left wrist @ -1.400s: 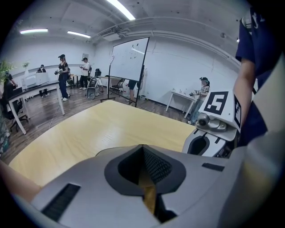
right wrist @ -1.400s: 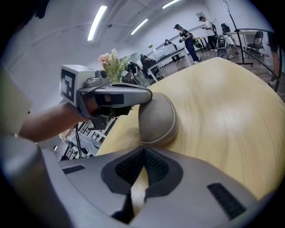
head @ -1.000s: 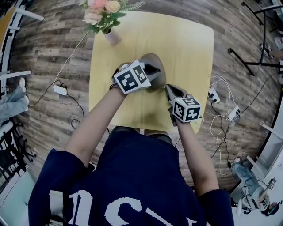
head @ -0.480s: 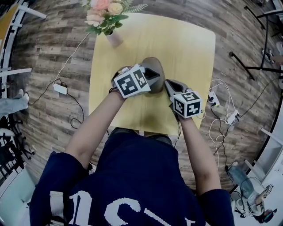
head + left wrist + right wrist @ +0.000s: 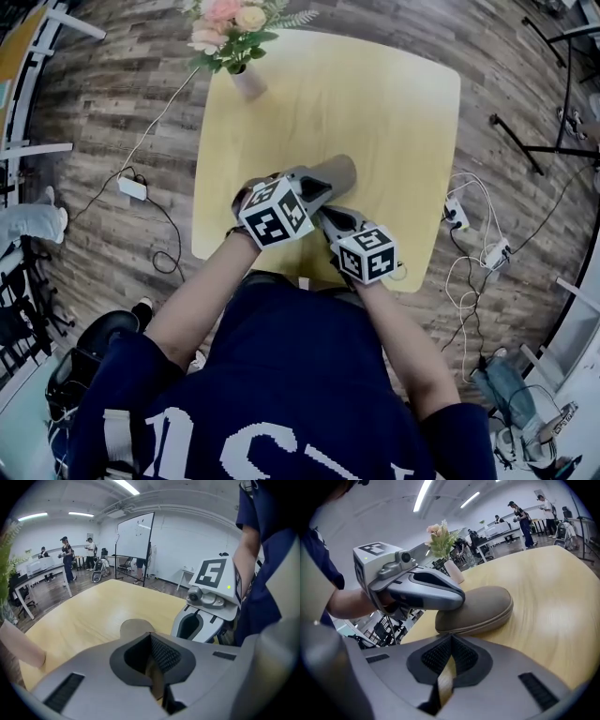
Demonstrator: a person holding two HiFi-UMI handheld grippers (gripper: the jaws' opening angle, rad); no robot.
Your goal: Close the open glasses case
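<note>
Currently: left gripper, fingers pressed together on nothing, sits over the near-left end of the glasses case; right gripper, fingers likewise together and empty, lies just near of it. Case: taupe, rounded, lid down on its seam and apparently already closed, long axis near-left to far-right, mid-table, left gripper the closer.

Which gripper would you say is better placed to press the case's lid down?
Left, probably: the left gripper already lies over the top of the case, while the right gripper stops short of it, nearer the person.
</note>
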